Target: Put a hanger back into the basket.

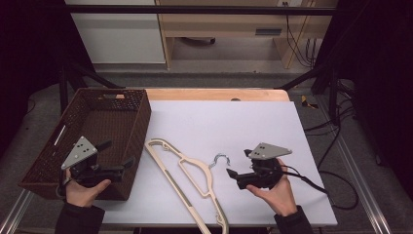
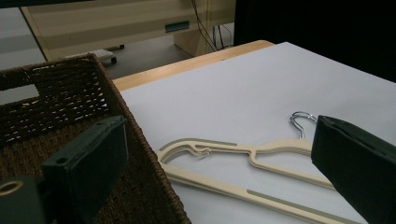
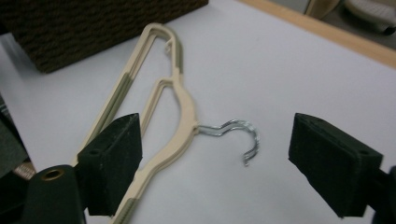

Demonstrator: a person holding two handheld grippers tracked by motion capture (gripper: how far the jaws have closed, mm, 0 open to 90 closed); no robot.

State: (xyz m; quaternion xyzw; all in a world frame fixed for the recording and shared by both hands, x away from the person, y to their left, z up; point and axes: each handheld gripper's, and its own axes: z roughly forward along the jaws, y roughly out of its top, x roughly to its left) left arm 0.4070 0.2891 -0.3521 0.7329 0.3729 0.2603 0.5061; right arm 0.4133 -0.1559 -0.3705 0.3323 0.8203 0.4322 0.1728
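Beside the woven basket [image 1: 136, 126] lies a cream hanger [image 1: 187, 170].

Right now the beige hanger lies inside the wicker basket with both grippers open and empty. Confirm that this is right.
Not right. The beige hanger lies on the white table beside the wicker basket, not in it, as the high view shows. The rest holds: the left gripper and the right gripper are both open and empty.
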